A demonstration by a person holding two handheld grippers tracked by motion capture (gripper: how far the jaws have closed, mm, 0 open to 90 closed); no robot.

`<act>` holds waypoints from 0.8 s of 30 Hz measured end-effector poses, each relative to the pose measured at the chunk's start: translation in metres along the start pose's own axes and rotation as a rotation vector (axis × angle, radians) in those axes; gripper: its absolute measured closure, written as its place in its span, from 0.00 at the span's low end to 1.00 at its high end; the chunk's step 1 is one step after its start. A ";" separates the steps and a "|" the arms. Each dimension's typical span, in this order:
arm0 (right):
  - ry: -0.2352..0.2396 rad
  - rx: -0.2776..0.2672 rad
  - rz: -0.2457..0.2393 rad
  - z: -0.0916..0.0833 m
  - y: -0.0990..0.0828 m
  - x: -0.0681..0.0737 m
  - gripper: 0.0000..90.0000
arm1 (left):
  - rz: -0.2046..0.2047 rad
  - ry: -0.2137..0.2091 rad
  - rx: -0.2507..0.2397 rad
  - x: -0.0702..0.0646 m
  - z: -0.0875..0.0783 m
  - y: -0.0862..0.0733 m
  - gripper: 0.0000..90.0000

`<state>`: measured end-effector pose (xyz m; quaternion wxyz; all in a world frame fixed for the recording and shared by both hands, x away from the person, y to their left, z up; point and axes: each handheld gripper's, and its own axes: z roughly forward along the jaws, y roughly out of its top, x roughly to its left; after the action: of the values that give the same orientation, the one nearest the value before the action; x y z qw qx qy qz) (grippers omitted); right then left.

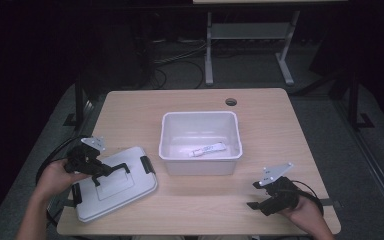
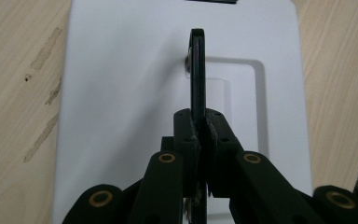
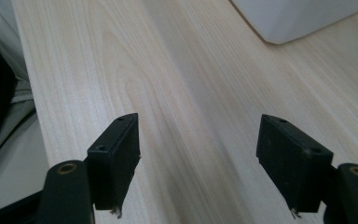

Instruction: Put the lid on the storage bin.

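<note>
1. High view: lid (image 1: 112,185) lies flat at the table's (image 1: 280,115) near-left corner, overhanging the edge, left of the bin (image 1: 200,162).
2. Your left gripper (image 2: 200,133) is clamped on the lid's handle (image 2: 197,70); lid not yet lifted.
3. Tube (image 1: 207,149) already sits in the bin; closing remains.
4. Your right gripper (image 3: 198,154) rests apart over bare table, clear of your path.

My pale wooden table (image 1: 280,130) stands on grey floor (image 1: 330,125); beyond, a white-legged desk (image 1: 209,50) sits in dim light.

White bin lid (image 1: 115,185), flat on the table's near-left, its black handle (image 2: 197,70) raised upright
</note>
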<state>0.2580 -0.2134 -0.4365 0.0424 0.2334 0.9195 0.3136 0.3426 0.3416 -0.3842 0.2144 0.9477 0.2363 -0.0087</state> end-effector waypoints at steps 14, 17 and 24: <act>0.004 0.010 0.004 0.005 0.002 0.000 0.32 | 0.033 0.011 -0.041 -0.009 -0.032 0.003 0.94; 0.006 0.008 0.003 0.005 0.002 0.000 0.32 | 0.040 0.014 -0.040 -0.011 -0.037 0.003 0.94; 0.011 0.003 0.005 0.007 0.002 0.000 0.32 | 0.051 0.015 -0.053 -0.014 -0.056 0.007 0.94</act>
<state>0.2598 -0.2082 -0.4412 0.0364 0.2342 0.9195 0.3136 0.3282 0.3526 -0.3288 0.2377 0.9475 0.2137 0.0100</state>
